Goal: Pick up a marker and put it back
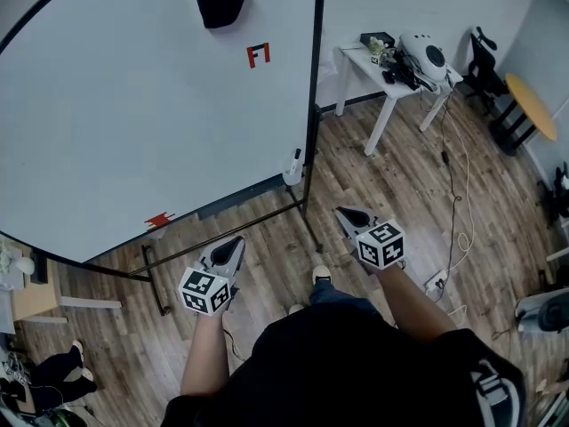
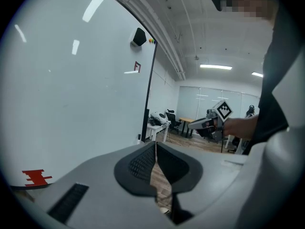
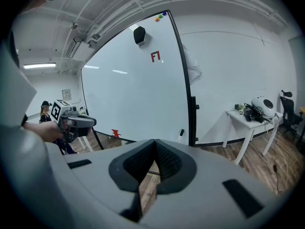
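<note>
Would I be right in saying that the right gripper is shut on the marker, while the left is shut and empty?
Not quite: the right gripper is shut but empty, as the right gripper view shows; the marker stands by the whiteboard. The left gripper is shut and empty.
</note>
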### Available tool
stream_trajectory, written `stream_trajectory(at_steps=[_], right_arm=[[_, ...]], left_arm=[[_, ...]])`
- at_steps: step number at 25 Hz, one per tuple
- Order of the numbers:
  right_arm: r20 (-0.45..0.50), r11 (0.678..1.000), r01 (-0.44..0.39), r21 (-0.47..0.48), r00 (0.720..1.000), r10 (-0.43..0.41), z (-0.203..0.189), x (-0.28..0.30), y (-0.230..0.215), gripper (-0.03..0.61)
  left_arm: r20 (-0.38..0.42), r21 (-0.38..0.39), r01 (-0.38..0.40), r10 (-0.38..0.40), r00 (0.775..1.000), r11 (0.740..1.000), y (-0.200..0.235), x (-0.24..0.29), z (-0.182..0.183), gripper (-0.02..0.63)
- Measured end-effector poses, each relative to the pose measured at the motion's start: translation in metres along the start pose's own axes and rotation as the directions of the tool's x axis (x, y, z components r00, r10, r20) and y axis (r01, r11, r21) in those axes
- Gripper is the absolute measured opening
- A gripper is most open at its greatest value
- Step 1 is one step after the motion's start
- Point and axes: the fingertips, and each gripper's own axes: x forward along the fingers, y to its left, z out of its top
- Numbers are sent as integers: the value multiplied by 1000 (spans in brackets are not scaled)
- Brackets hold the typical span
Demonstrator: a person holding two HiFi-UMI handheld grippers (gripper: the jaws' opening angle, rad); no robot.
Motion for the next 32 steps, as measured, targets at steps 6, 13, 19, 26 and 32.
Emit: stream_trajectory(at_steps=[6, 13, 19, 26, 32], right_arm=[[-1, 999, -36, 1, 999, 36, 7, 21, -15, -3], [5, 998, -57, 11, 998, 57, 27, 50, -59, -3], [-10, 997, -81, 17, 997, 81, 34, 79, -88, -3], [-31, 993, -116, 3, 993, 116, 45, 109, -113, -3], [-45, 989, -144, -11, 989, 144, 52, 132, -130, -3]], left_arm=[[-12, -7, -24, 24, 1000, 1000, 9, 20, 6, 17], [-18, -2, -49, 49, 999, 999, 24, 58, 26, 17], [-40, -1, -50, 50, 998, 999, 30, 90, 29, 17], [-33, -21, -91, 90, 995, 996, 53, 116, 39, 17], [-34, -27, -111, 110, 993, 993, 67, 135, 45, 17]])
